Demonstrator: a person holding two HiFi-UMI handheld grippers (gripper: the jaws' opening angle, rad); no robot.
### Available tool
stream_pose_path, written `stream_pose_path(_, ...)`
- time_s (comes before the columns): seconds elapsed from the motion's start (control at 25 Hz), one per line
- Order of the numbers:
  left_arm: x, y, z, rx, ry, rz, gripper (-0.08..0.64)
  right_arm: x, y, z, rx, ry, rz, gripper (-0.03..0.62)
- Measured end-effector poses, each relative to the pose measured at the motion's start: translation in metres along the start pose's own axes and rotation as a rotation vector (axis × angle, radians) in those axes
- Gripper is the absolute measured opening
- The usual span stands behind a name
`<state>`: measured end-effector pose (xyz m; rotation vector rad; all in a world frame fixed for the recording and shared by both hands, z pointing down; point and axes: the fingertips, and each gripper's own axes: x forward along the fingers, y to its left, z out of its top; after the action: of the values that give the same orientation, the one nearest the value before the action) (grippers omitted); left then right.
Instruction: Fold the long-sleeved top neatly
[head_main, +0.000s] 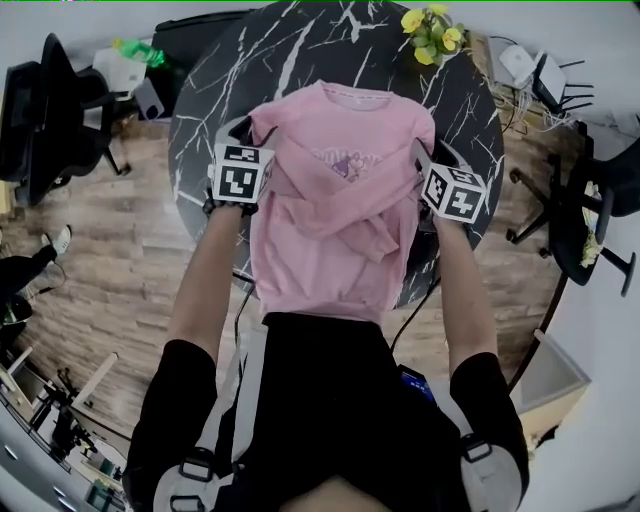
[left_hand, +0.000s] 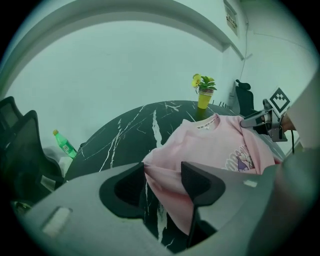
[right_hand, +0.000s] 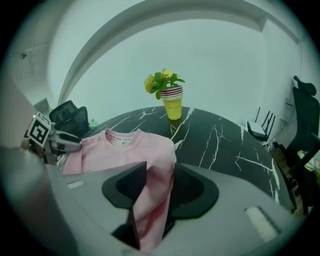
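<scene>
Where the near rim of the round black marble table (head_main: 300, 50) curves toward the person, the hem of the pink long-sleeved top (head_main: 330, 220) hangs over it and down in front of the person's dark clothing; the rest of the top lies flat on the slab, collar pointing away. Beyond the collar the far half of the table is bare marble up to the potted yellow flowers (head_main: 432, 30) near the far rim, well apart from the cloth; a bare band of marble shows on the left of the top and a narrower one on the right. Wooden floor (head_main: 120, 270) surrounds the table, with a black office chair (head_main: 50, 110) off to the left and another (head_main: 590, 200) to the right, both clear of the rim; a green bottle (head_main: 140, 52) stands beyond the table's left edge.

The top lies face up; both sleeves are folded in and cross on the chest below a purple print (head_main: 345, 165), and a white label shows inside the neck.

The left gripper (head_main: 258, 135) pinches a bunched fold at the top's left side; the right gripper (head_main: 420, 155) pinches the right side, where the cloth fills the gap and droops below the jaws.

Count: one top, two grippers, one table, one flower pot, one bottle, two chairs.
</scene>
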<state>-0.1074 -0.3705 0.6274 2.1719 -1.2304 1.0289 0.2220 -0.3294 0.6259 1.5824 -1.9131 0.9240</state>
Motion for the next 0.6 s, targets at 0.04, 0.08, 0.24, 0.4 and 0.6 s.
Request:
stream_pose_path(0.04,0.004,0.002,0.002,-0.017,-0.002,-0.01,0.241,0.002,-0.002,-0.001,-0.013,0.01,0.004,0.149)
stream_pose_path(0.08,0.006,0.004,0.005,-0.034,-0.007,-0.018,0.241,0.004,-0.003,-0.002,-0.03,0.021,0.003,0.112)
stream_pose_path(0.24,0.018,0.014,0.009,-0.089,0.001,-0.027,0.241,0.008,-0.011,-0.004,-0.122,0.053,-0.026,0.06)
stream_pose_path(0.4,0.027,0.02,0.006,-0.057,0.037,-0.021,0.233,0.004,-0.028,-0.003,-0.199,0.05,-0.123,0.054)
stream_pose_path(0.6,0.033,0.022,0.003,-0.059,0.055,-0.028,0.206,0.003,-0.047,-0.006,-0.179,0.066,-0.17,0.057)
